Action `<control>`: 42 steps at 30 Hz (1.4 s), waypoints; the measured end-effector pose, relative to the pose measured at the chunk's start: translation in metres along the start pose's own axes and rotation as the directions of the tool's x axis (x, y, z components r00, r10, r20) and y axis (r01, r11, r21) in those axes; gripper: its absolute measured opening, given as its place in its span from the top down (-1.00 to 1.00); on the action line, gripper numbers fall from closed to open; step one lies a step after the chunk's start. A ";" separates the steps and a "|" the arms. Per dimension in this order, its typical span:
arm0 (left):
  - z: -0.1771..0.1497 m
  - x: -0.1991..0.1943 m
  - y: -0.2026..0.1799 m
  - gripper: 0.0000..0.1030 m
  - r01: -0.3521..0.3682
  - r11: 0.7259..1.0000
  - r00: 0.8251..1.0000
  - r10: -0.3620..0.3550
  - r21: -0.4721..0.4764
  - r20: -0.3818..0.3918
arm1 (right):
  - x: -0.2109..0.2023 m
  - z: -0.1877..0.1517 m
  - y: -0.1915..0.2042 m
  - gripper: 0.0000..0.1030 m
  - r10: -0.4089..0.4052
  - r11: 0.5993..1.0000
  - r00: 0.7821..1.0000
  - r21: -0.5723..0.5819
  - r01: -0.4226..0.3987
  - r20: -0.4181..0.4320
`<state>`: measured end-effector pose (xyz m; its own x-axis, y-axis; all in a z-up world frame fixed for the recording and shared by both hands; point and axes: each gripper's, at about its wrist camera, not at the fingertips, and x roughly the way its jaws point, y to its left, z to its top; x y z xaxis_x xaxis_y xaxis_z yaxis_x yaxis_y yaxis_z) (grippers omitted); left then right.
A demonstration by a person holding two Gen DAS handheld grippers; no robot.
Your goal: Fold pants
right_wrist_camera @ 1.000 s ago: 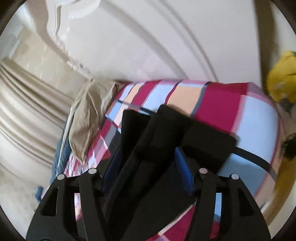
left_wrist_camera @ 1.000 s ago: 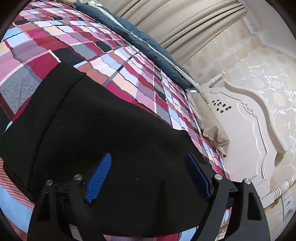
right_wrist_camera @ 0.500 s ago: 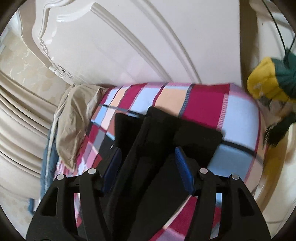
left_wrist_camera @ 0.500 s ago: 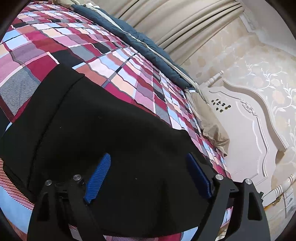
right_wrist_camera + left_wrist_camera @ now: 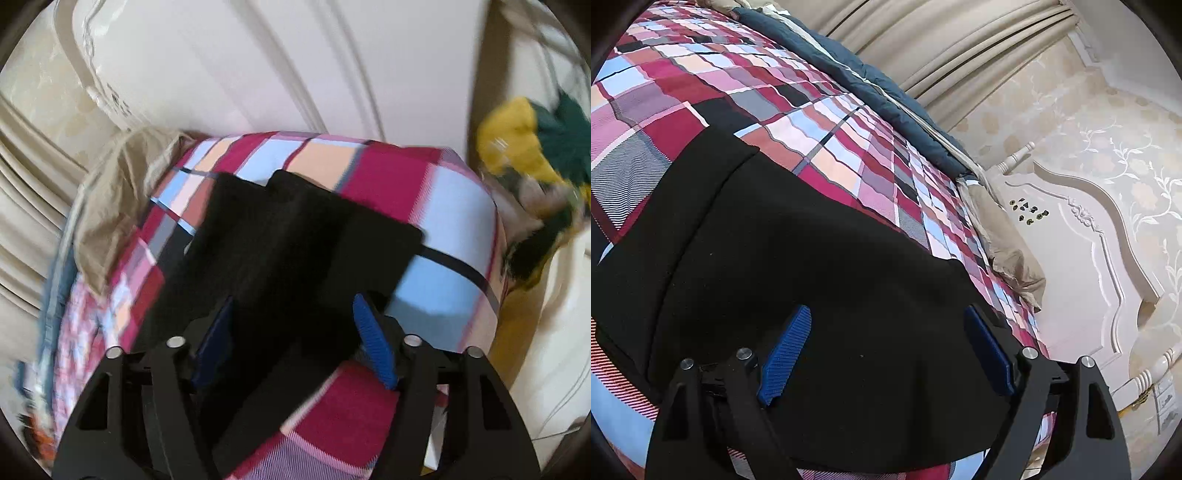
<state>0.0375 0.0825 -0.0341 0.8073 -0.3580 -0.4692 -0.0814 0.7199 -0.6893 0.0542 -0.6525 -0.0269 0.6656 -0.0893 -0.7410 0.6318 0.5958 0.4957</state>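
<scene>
Black pants [image 5: 812, 258] lie spread flat on a plaid bed cover [image 5: 812, 122]. In the left wrist view my left gripper [image 5: 886, 314] hovers just over the dark cloth, its blue pads [image 5: 785, 354] wide apart with nothing pinched between them. The right wrist view shows the pants [image 5: 295, 229] with their stepped, layered end pointing at the headboard. My right gripper [image 5: 293, 301] is low over that end. Its jaws are opening; black fabric lies between and under the blue pads [image 5: 373, 343], which do not press on it.
A blue quilt [image 5: 886, 92] runs along the bed's far side below beige curtains [image 5: 942, 48]. A crumpled beige cloth [image 5: 1008, 251] lies by the white headboard [image 5: 1089, 277]. A yellow and green soft thing [image 5: 517, 129] sits beside the bed's corner.
The right wrist view has swung and tipped, bringing the yellow and green thing further into view, and the right pads have spread a little. The left view is unchanged.
</scene>
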 end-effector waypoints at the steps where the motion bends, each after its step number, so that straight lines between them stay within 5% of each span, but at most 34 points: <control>1: 0.000 0.000 0.000 -0.62 -0.002 1.000 1.000 0.002 0.005 0.001 | -0.005 0.001 -0.005 -0.24 0.008 1.000 1.000 0.026 -0.008 0.006; 7: -0.001 0.000 0.000 -0.63 -0.004 1.000 1.000 0.004 0.008 0.003 | -0.013 0.014 -0.020 -0.24 0.163 0.978 0.986 0.130 -0.166 0.036; 11: 0.000 0.000 0.000 -0.64 -0.006 1.000 1.000 0.006 0.010 0.005 | -0.001 0.024 -0.018 -0.24 0.174 0.973 0.985 0.148 -0.175 0.020; 14: 0.000 0.000 0.000 -0.64 -0.006 1.000 1.000 0.006 0.013 0.005 | 0.012 0.028 -0.015 0.23 0.185 0.973 0.983 0.148 -0.180 -0.019; 16: 0.002 0.001 0.000 -0.65 -0.008 1.000 1.000 0.008 0.018 0.008 | 0.019 0.029 -0.010 0.76 0.180 0.978 0.982 0.118 -0.173 -0.051; 18: 0.003 0.002 0.001 -0.65 -0.012 1.000 1.000 0.012 0.023 0.008 | 0.017 0.030 -0.006 0.88 0.180 0.981 0.982 0.083 -0.175 -0.051; 25: 0.003 0.003 0.000 -0.67 -0.020 1.000 1.000 0.020 0.016 0.006 | -0.027 0.034 -0.016 0.90 0.175 0.984 0.981 0.010 -0.176 0.084; 30: 0.002 0.004 -0.002 -0.67 -0.030 0.999 1.000 0.030 0.035 0.006 | 0.003 0.022 -0.059 0.90 0.155 0.982 0.988 0.109 -0.157 0.023; 38: 0.003 0.005 -0.001 -0.68 -0.031 0.999 1.000 0.031 0.036 0.006 | 0.006 0.024 -0.068 0.86 0.204 0.969 0.979 0.138 -0.204 0.016; 42: 0.000 0.005 -0.003 -0.68 -0.039 0.998 0.999 0.039 0.049 0.010 | -0.022 0.028 -0.069 0.08 0.113 0.990 0.991 0.081 -0.119 0.076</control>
<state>0.0419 0.0788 -0.0342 0.8091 -0.3242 -0.4902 -0.0842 0.7615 -0.6427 0.0068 -0.7143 -0.0324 0.7610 -0.0820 -0.6435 0.5782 0.5354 0.6156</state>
